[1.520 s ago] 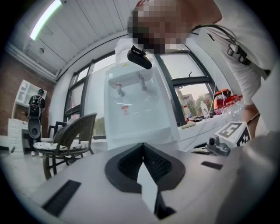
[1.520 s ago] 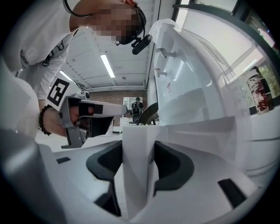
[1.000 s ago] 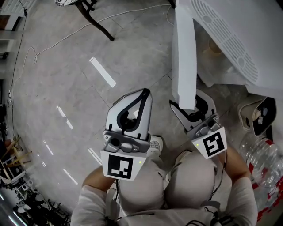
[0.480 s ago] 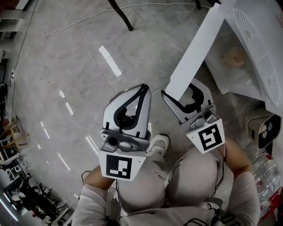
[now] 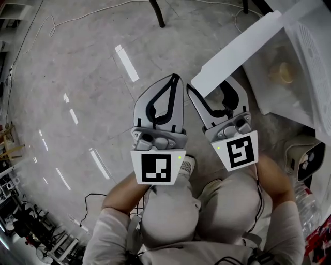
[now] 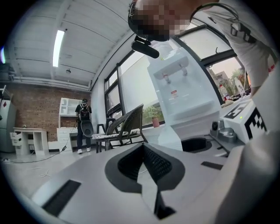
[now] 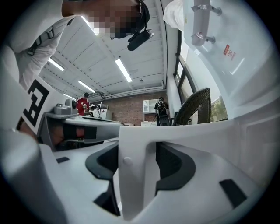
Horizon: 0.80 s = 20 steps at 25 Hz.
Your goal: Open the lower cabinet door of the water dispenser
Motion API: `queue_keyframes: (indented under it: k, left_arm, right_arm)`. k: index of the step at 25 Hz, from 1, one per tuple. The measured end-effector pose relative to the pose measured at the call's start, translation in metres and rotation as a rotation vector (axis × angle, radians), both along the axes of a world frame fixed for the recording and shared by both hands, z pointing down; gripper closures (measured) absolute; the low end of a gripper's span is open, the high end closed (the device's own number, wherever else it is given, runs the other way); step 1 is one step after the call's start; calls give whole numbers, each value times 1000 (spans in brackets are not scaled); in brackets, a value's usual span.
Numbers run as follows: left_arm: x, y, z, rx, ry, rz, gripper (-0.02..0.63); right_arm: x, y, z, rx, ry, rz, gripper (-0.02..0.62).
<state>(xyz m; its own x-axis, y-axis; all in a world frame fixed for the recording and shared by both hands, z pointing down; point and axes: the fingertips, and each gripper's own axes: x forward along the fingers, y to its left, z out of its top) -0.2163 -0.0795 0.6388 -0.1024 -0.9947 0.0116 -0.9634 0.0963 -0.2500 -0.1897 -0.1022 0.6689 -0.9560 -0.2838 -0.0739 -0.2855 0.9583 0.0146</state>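
Note:
The water dispenser [image 5: 310, 36] stands at the top right of the head view, and its white lower cabinet door [image 5: 243, 46] is swung wide out over the floor. My right gripper [image 5: 212, 85] has the door's free edge [image 7: 133, 183] between its jaws. The pads still lie against both faces while the jaws are opening. My left gripper [image 5: 175, 77] hangs right beside it, shut and empty, its fingertips meeting [image 6: 142, 145]. The dispenser's taps [image 6: 173, 74] show in the left gripper view. A small tan object [image 5: 283, 72] sits in the opened cabinet.
Clear plastic bottles [image 5: 310, 207] and a beige device [image 5: 305, 155] lie on the floor at the right. Black chair legs [image 5: 158, 13] and a white cable [image 5: 77, 20] are at the top. My knees [image 5: 207, 217] and shoe [image 5: 186, 165] are below the grippers.
The door has swung farther out from the dispenser, carried by the right gripper. The left gripper has come closer beside the right one.

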Motion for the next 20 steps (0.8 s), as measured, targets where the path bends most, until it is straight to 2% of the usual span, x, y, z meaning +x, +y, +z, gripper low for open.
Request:
queue_keyframes:
  k: [8,20]
  left_arm:
    - [-22,4,15,-2,80,-51,600]
    - [-52,7,14,24,95,-92,600]
  right_arm:
    - [-25,-10,0,10,-13,39,353]
    - [-73,-35,0,34,-6,58,336]
